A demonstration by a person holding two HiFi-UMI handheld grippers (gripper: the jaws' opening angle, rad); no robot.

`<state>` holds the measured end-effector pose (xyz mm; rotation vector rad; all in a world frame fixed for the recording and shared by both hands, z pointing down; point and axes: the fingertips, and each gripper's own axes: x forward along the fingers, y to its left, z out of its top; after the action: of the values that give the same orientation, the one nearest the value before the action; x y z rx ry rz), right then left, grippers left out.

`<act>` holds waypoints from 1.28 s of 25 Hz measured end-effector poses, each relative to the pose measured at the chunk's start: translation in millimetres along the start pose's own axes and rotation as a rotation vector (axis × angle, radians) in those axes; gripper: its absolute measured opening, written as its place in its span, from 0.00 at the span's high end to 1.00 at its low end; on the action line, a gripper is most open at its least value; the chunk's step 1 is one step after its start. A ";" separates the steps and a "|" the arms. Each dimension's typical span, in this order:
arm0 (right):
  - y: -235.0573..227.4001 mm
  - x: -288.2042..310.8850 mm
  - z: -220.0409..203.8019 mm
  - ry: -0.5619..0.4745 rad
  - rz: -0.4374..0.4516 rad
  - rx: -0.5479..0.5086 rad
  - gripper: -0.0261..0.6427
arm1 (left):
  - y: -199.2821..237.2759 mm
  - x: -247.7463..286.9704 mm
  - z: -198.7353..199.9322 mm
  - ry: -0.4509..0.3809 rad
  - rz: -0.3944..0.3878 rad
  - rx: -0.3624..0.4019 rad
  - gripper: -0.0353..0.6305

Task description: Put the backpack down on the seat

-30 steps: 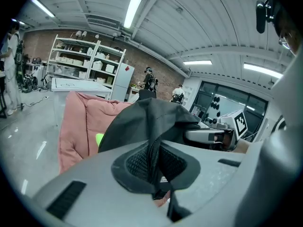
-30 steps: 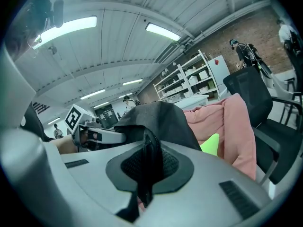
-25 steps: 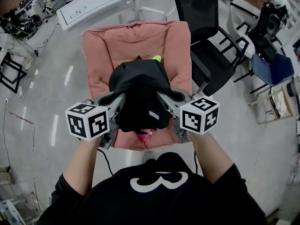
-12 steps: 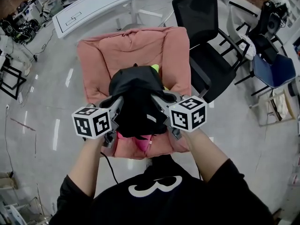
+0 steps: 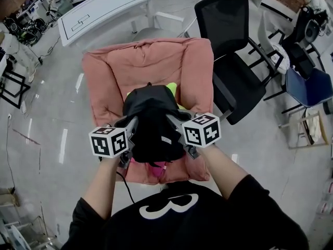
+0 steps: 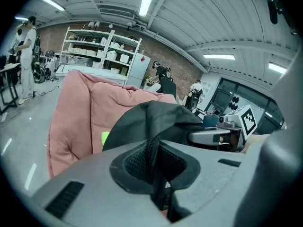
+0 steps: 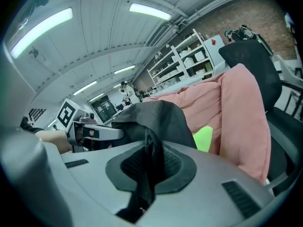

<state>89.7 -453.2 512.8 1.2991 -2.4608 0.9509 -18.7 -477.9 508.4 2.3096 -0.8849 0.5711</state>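
Note:
A black backpack (image 5: 152, 120) with lime-green and pink trim hangs between my two grippers over the seat of a pink padded armchair (image 5: 151, 61). My left gripper (image 5: 132, 126) is shut on the bag's black fabric (image 6: 154, 162) at its left side. My right gripper (image 5: 172, 121) is shut on the fabric (image 7: 150, 167) at its right side. In the left gripper view the backpack (image 6: 151, 124) bulges in front of the pink backrest (image 6: 85, 112). The right gripper view shows the backpack (image 7: 156, 119) before the armchair (image 7: 236, 112). I cannot tell whether the bag's bottom touches the cushion.
A black mesh office chair (image 5: 229, 51) stands close on the armchair's right. A white table (image 5: 104, 7) lies behind it. A blue chair (image 5: 309, 87) and more furniture crowd the right edge. Shelving (image 6: 102, 56) lines the far brick wall, where a person (image 6: 26, 60) stands.
Both grippers have carried the backpack forward and down, from above the seat's front edge to over the seat. The grips have stayed the same.

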 end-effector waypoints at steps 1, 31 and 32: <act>-5.6 3.8 -0.9 0.002 -0.003 0.010 0.94 | 2.8 5.8 -0.3 0.002 0.003 -0.005 0.92; -78.6 14.7 -7.0 -0.023 -0.082 0.126 0.60 | 69.0 35.3 -36.6 -0.098 0.104 -0.220 0.49; -73.9 7.4 -4.9 -0.029 -0.085 0.115 0.60 | 65.4 29.8 -38.4 -0.094 0.104 -0.220 0.49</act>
<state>143.6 -485.2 553.0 1.4515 -2.3815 1.0734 -51.1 -505.3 578.0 2.1153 -1.0620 0.3890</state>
